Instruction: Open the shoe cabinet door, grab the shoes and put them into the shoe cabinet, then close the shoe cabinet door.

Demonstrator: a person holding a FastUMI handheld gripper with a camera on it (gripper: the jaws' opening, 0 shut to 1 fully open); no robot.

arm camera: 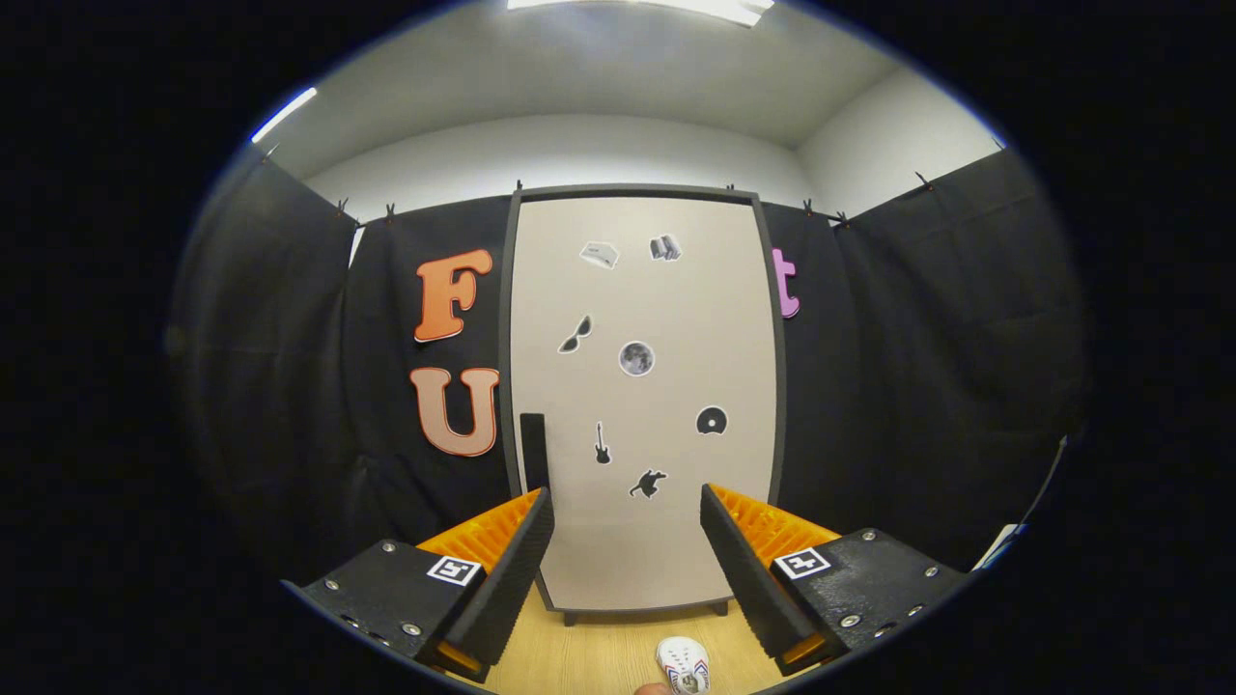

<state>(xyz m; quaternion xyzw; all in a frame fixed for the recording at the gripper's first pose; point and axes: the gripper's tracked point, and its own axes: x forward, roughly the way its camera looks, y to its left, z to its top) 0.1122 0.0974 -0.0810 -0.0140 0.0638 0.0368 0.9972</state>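
Observation:
A tall shoe cabinet (642,386) stands straight ahead against the black cloth wall. Its beige door is closed and carries several small stickers. A dark vertical handle (533,449) sits low on the door's left side, just above my left finger. My gripper (628,521) is open, held a short way back from the door with nothing between its fingers. On the wooden floor (599,656) below the fingers lies a white shoe (684,664) with dotted markings, partly cut off from sight.
Black cloth walls close in on both sides of the cabinet. The cabinet stands on short feet (719,608) on the wooden floor. A white wall and a ceiling light (676,8) are above.

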